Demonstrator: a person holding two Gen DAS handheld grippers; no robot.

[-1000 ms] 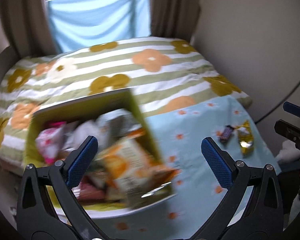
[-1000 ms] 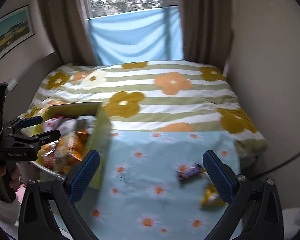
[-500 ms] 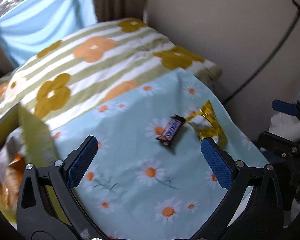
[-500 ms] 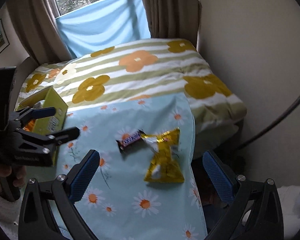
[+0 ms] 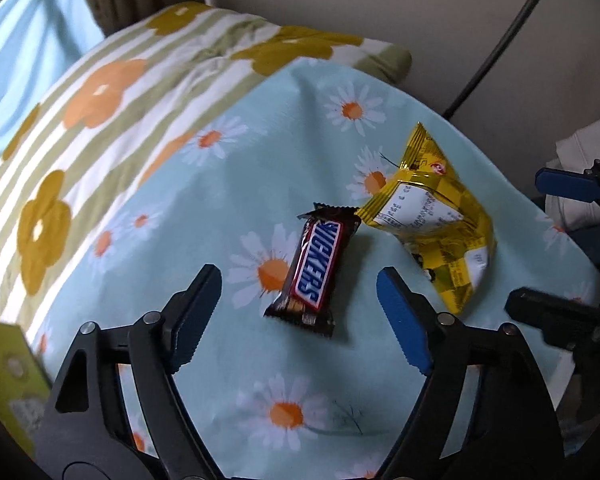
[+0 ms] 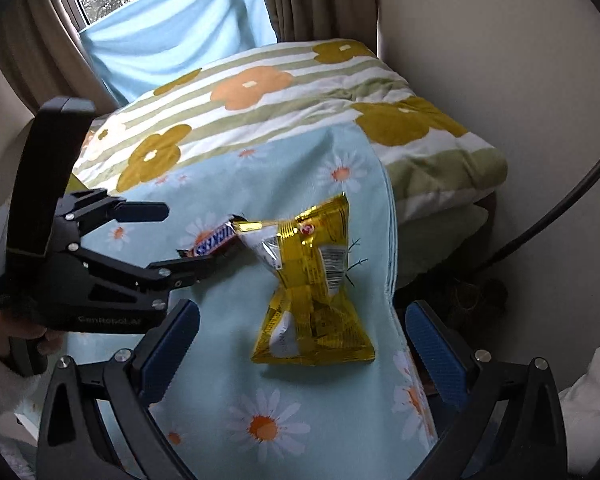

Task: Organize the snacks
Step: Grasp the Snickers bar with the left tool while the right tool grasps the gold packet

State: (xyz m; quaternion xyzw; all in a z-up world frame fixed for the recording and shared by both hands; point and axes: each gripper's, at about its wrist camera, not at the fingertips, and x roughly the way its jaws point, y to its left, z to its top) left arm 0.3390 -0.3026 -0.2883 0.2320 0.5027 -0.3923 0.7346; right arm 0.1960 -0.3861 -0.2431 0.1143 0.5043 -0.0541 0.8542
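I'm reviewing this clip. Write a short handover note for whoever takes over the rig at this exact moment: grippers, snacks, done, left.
Left gripper: jaws have just been closing, either side of the Snickers bar, pads not yet pressing on it.
Right gripper: open, above the yellow snack bag, not touching it.
Both snacks lie on the daisy cloth, the bar's end at the bag's corner.
Green box: only a corner shows at the left edge.
Done: neither snack picked up.
Left: probably grip both and put them in the box.

Glossy brown Snickers wrapper, crinkled shiny gold foil packet, matt daisy-print cloth
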